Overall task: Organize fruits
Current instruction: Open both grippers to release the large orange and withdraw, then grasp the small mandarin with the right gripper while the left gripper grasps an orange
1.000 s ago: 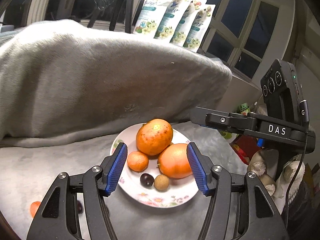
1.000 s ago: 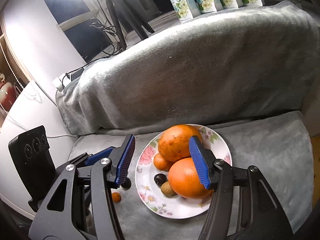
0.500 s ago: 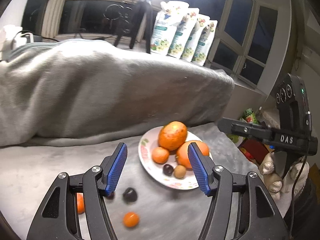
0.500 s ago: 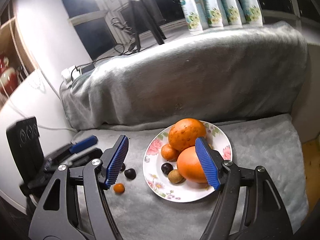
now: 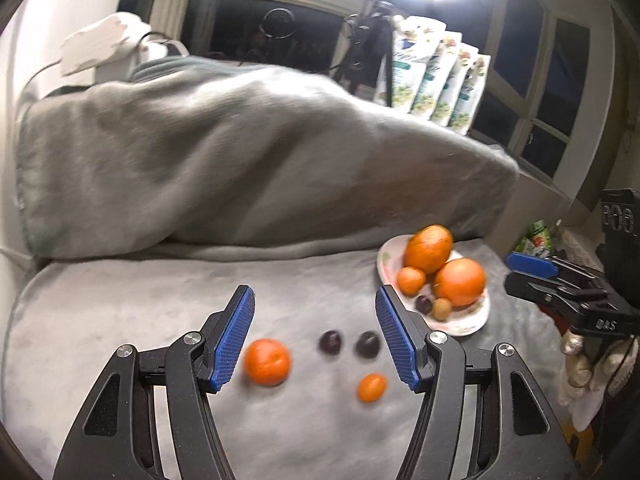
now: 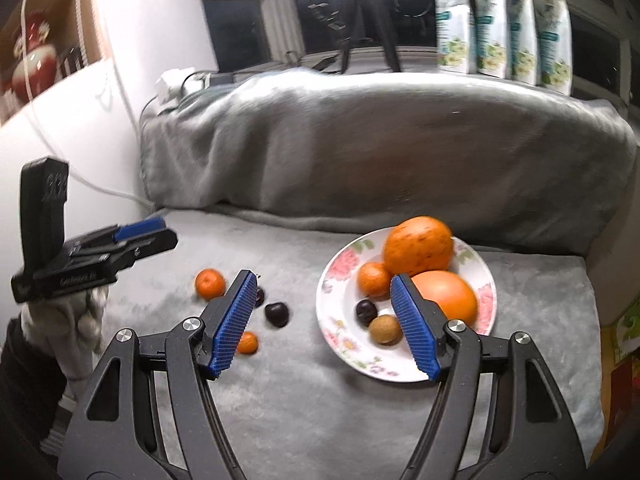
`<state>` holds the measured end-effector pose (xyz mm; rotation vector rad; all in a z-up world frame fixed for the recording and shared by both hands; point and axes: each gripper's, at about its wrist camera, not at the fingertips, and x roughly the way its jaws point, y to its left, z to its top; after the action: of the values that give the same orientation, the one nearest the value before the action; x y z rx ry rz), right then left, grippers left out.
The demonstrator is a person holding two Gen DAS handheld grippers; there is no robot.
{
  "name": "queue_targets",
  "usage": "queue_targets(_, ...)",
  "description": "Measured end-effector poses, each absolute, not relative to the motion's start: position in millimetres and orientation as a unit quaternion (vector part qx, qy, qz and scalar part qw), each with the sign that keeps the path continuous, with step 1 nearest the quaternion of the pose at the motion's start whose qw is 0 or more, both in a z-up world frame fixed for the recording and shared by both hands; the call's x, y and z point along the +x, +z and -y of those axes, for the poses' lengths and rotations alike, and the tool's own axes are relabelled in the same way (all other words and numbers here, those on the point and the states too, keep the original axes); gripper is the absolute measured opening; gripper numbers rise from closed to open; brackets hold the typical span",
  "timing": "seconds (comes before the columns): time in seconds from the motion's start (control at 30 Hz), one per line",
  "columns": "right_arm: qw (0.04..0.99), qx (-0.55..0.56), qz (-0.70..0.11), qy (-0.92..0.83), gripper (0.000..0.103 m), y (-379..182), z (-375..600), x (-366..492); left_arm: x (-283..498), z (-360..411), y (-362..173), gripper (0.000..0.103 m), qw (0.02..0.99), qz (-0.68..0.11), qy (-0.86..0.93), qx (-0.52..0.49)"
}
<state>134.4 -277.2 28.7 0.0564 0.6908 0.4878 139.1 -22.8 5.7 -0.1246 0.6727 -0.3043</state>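
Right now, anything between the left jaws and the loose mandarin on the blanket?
Nothing visible. The left gripper is open and empty, and the mandarin lies on bare blanket by its left pad; the two dark fruits sit aside.

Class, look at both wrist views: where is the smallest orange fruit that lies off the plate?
The smallest orange fruit lies on the grey blanket left of the plate, nearer the camera than the two dark plums.

Our left gripper point(image 5: 315, 336) and right gripper point(image 6: 323, 326) are alike: black plastic arms with triangular cut-outs, silver screws at the pivots, and blue ribbed pads point(image 5: 233, 340) on the fingers. Seen side-on, each carries a black box with round dials, and the right reads "DAS" in white. We wear pale knit gloves point(image 6: 68, 320).
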Motion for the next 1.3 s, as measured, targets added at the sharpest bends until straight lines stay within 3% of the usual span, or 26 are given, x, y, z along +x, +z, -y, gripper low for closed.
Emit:
queue_targets(0.63,0.878,-0.020,-0.379,0.291,0.072,-15.6,209.6,114.7,138.4,2.3,-43.4,0.063,0.913,-0.376,-0.139,-0.076)
queue_targets(0.97,0.861,-0.041,-0.408,0.300,0.056,-41.9,183.6,121.0,146.1,0.6,-65.2,0.062,0.903,-0.398,-0.138,-0.083)
queue_targets(1.3,0.853,-0.043,-0.427,0.298,0.047,-58.0,175.0,132.0,152.0,-0.6,-71.1,0.062,0.900,-0.405,-0.139,-0.083)
